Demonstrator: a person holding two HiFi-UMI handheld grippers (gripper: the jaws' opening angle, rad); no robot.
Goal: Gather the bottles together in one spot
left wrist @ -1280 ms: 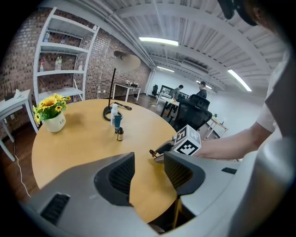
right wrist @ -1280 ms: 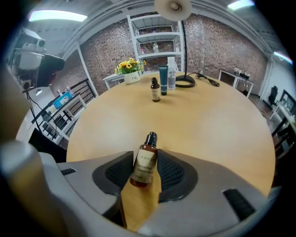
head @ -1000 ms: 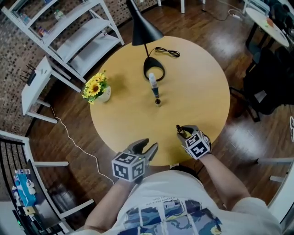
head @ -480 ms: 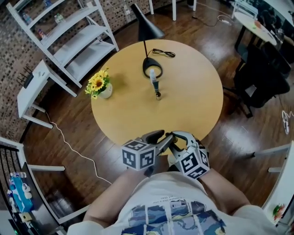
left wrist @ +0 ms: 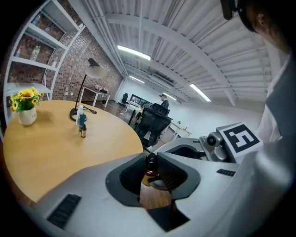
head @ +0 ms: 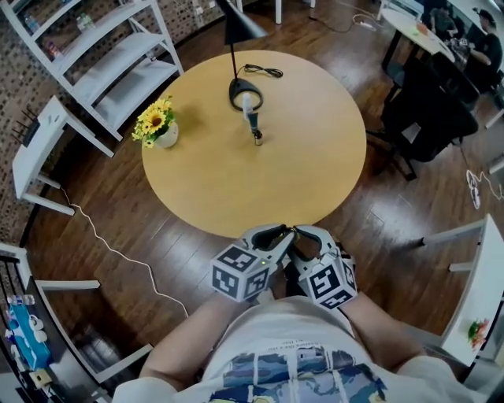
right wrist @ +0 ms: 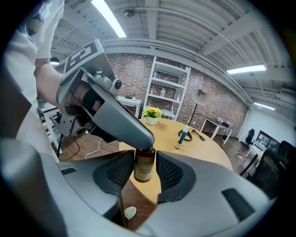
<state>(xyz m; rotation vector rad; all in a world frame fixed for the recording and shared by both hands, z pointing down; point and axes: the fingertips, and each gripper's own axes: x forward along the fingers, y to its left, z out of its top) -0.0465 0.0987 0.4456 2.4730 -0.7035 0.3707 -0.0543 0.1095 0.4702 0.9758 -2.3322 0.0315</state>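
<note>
A round light-wood desk (head: 236, 181) stands on a dark plank floor (head: 394, 212), with a white open shelf unit (head: 102, 63) against the brick wall behind it and a black office chair (head: 425, 118) off to one side. On the far part of the desk stand a black lamp with a cone shade (head: 239, 24) and a bunch of yellow flowers in a white pot (head: 156, 126). A white-and-teal plastic bottle (head: 250, 110) stands upright just beside the lamp's ring-shaped base. A small dark bottle (head: 257, 139) stands just in front of it, on my side.

I hold both tools close together near my body, off the near rim of the desk and above the floor. Between them is a small amber glass bottle with a black cap and a pale label (right wrist: 144, 169), upright and well apart from the two bottles on the desk.

The jaws of my left gripper (left wrist: 151, 163) have just been closing and are now clamped on the bottle's black cap from above. The jaws of my right gripper (right wrist: 144, 159) have just been opening. Their ribbed pads stand close on either side of the bottle's body, only barely clear of it.
</note>
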